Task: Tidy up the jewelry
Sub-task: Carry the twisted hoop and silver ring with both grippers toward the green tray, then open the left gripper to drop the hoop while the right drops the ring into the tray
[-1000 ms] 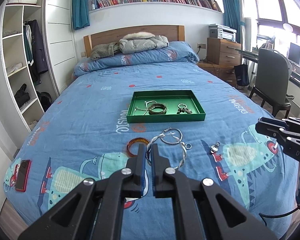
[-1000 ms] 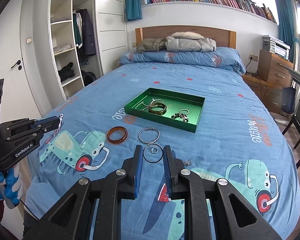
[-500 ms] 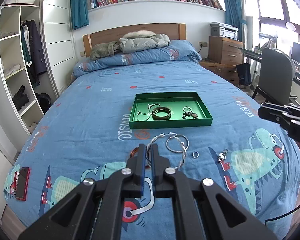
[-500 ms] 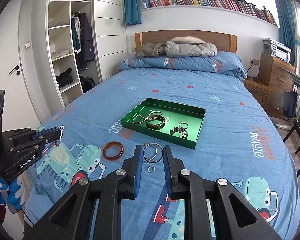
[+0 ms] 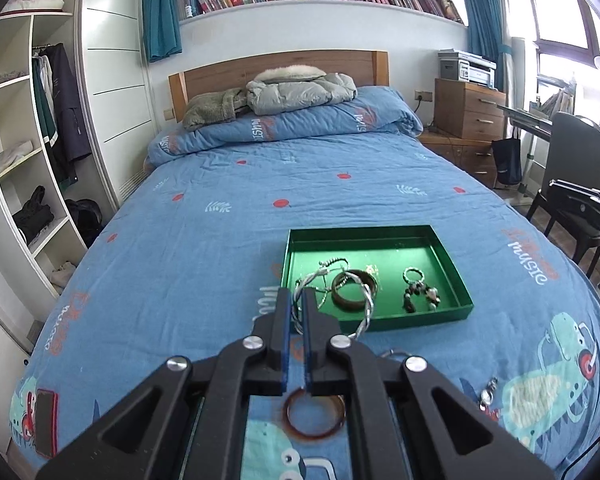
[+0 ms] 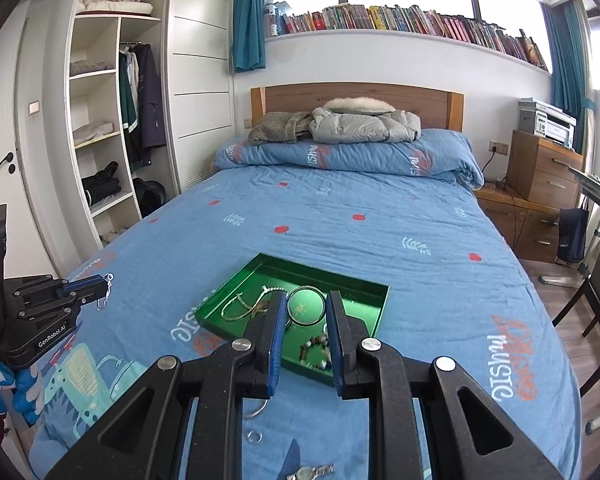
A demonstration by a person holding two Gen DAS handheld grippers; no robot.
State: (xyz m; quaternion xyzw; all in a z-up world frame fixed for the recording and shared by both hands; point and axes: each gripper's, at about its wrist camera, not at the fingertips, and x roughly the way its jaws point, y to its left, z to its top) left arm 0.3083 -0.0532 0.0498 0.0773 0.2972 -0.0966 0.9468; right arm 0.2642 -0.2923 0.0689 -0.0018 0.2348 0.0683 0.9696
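Left gripper [image 5: 295, 300]: fingers closed on a twisted silver bangle [image 5: 366, 312], pinched at its near rim so the hoop hung forward and clear of the blue pads. Right gripper [image 6: 307, 312]: fingers clamped on a thin round hoop [image 6: 306, 306], held by its opposite edges and standing upright between them; it looked plain, dark-rimmed and wire-thin. Both pieces were lifted off the bed [image 5: 220, 240], near or over the green tray [image 5: 452, 268], probably for dropping in. The tray already held a dark bangle [image 5: 354, 292], a chain and a beaded piece. An amber bangle [image 5: 315, 416], a small ring [image 6: 254, 436] and a watch [image 6: 310, 471] lay on the quilt.
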